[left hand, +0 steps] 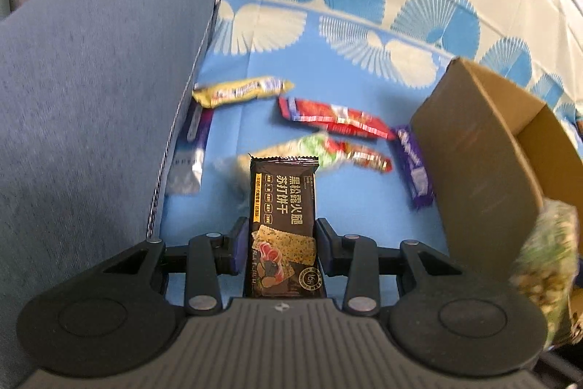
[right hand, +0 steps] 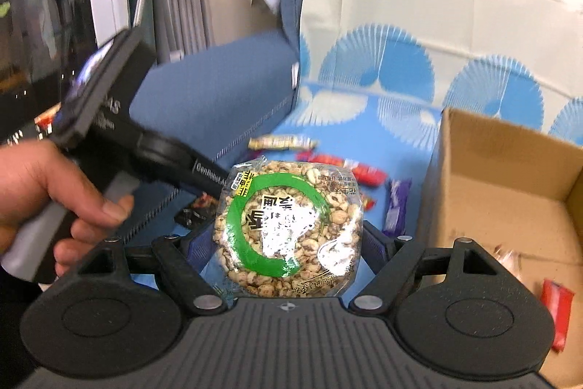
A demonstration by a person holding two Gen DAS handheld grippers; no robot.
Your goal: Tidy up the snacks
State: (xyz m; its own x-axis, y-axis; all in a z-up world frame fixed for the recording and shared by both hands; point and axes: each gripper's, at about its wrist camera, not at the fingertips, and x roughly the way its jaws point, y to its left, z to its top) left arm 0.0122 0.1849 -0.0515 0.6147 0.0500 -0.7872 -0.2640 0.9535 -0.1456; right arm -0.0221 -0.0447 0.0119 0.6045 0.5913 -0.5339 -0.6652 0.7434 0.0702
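Note:
In the left wrist view my left gripper (left hand: 282, 239) is shut on a black cracker packet (left hand: 283, 217), held upright above the blue patterned cloth (left hand: 346, 214). In the right wrist view my right gripper (right hand: 288, 243) is shut on a round puffed-grain cake in a clear wrapper with a green ring (right hand: 288, 228). That cake also shows blurred at the right edge of the left view (left hand: 546, 257). An open cardboard box (left hand: 484, 148) stands to the right; its inside (right hand: 510, 206) holds a red packet (right hand: 555, 308). The left gripper and a hand (right hand: 54, 203) appear at left.
Loose snacks lie on the cloth: a yellow bar (left hand: 242, 90), a red bar (left hand: 335, 117), a green-and-red packet (left hand: 328, 152), a purple bar (left hand: 415, 166) beside the box, and a purple packet (left hand: 195, 141) against the blue sofa arm (left hand: 94, 104).

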